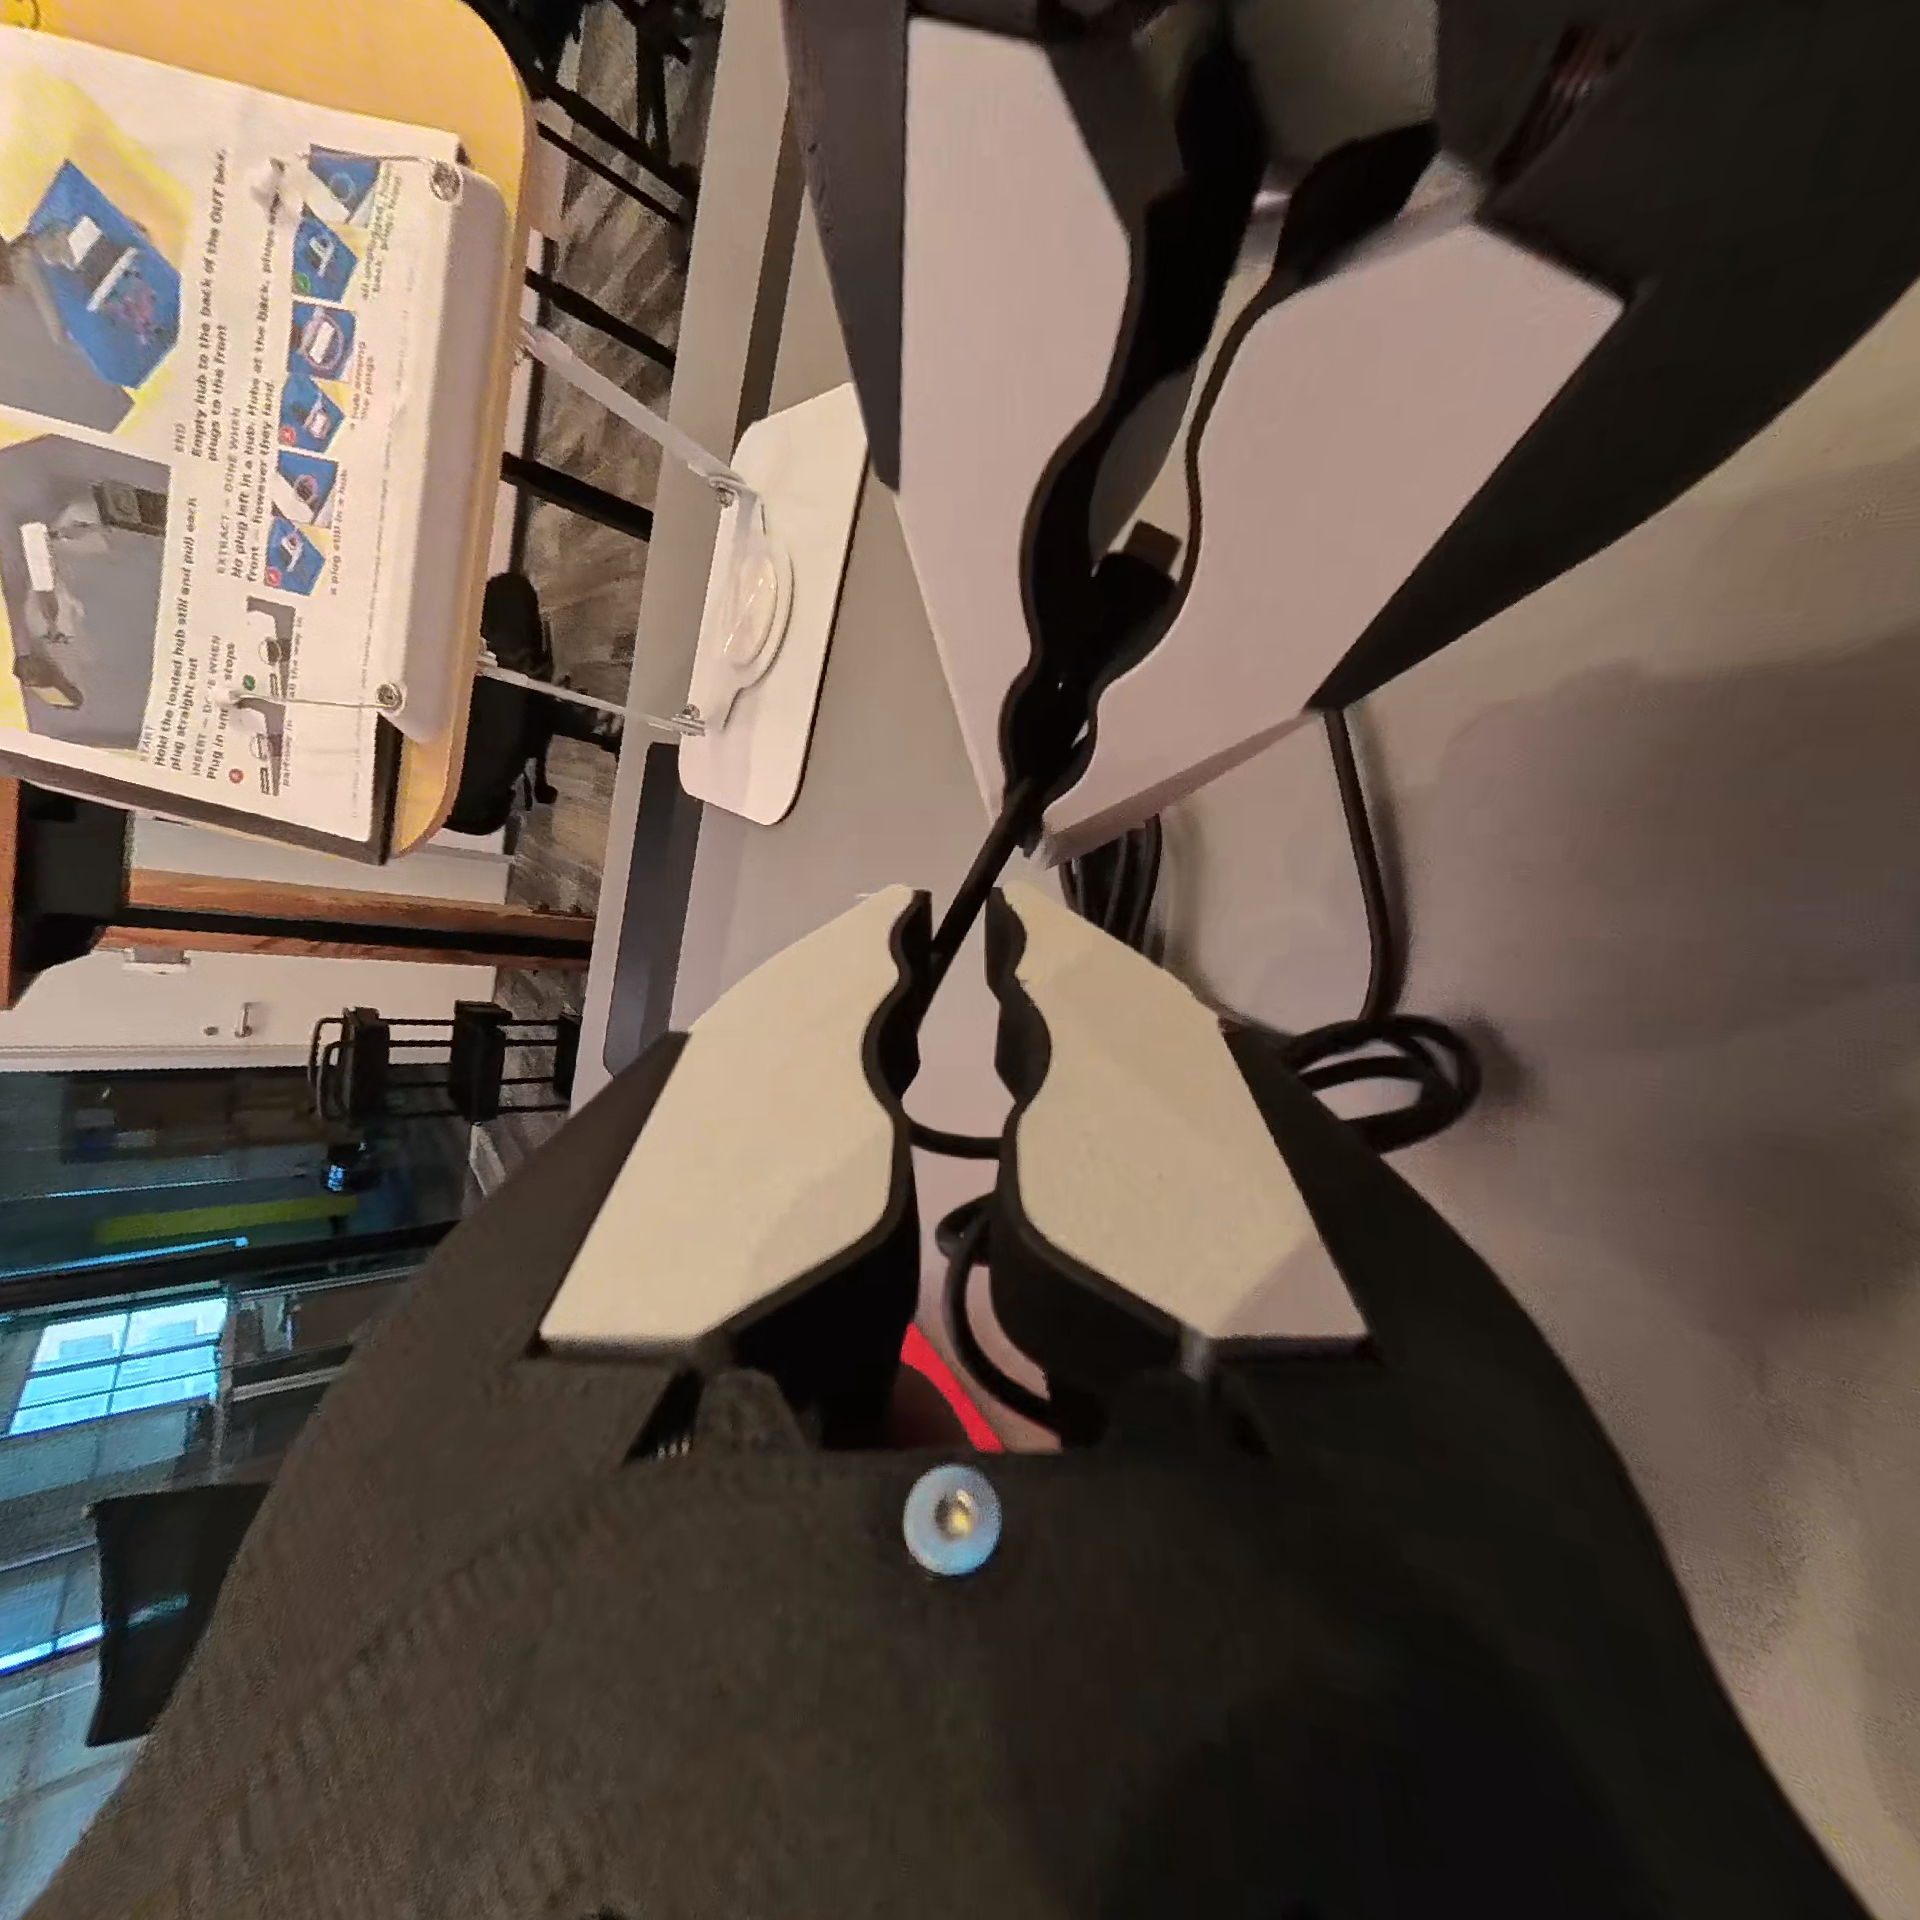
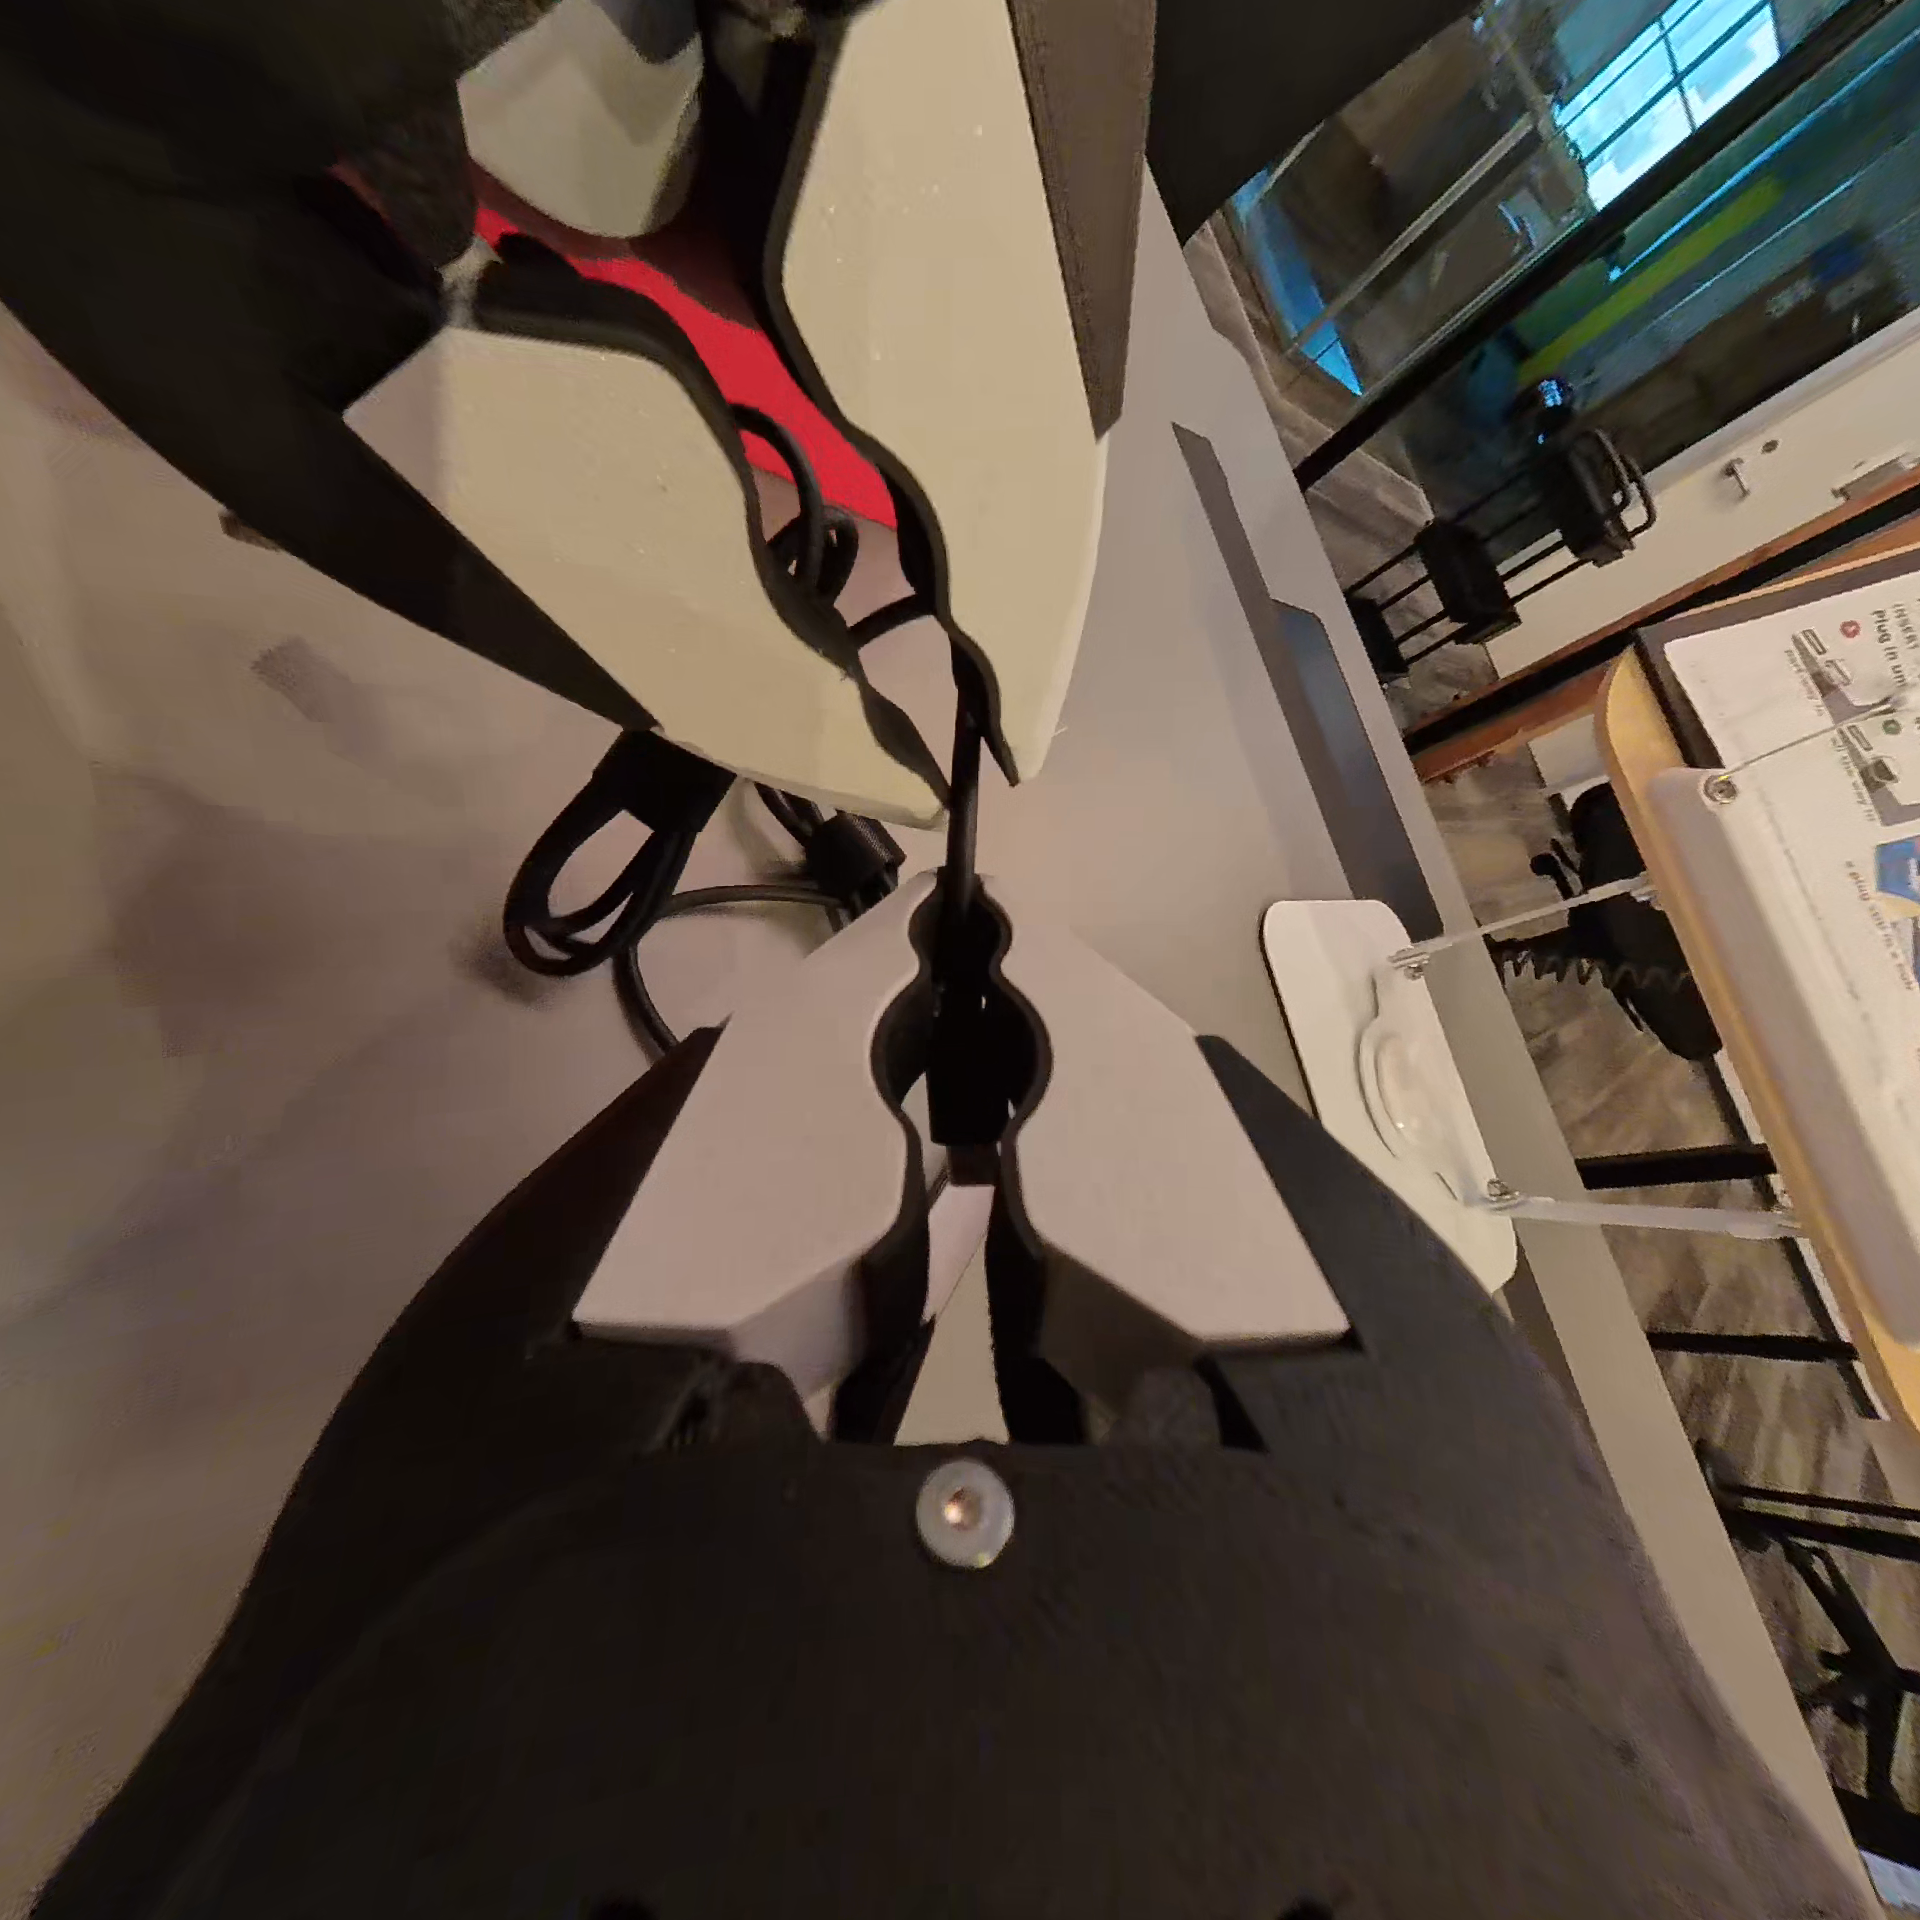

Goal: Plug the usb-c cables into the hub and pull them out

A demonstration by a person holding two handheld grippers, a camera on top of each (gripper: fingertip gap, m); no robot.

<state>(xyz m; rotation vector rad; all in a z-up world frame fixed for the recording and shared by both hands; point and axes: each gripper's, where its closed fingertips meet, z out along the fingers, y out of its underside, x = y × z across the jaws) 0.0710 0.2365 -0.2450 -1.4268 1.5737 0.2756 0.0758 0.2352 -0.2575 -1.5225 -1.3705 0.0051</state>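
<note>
We find the two tongs facing each other tip to tip above the grey tabletop [image 1: 1558,935], with one black cable [image 1: 961,914] strung between them. The right tongs [image 2: 961,904] are clamped on the cable's plug [image 2: 966,1081], which sits in the round notch between their pads with its metal end pointing back toward the camera. The left tongs [image 1: 951,904] stand slightly apart at the tips, with the thin cord passing through the gap; we cannot tell whether they pinch it or only guide it. We judge this arrangement to be a handover or a regrip: one side steadies the cord while the other seats the plug squarely, so that it can later be pushed straight into a port. The rest of the cable lies in loose coils [image 2: 582,883] on the tabletop beneath the tongs. The hub is not visible in either view, so we judge that no insertion is under way at this moment. We see no container holding anything. At the far edge of the tabletop, a white stand base [image 1: 769,613] carries a tilted instruction sheet [image 1: 260,468] on thin struts, well apart from the work. A red patch [image 2: 727,343] shows behind the left tongs; we cannot identify it.
</note>
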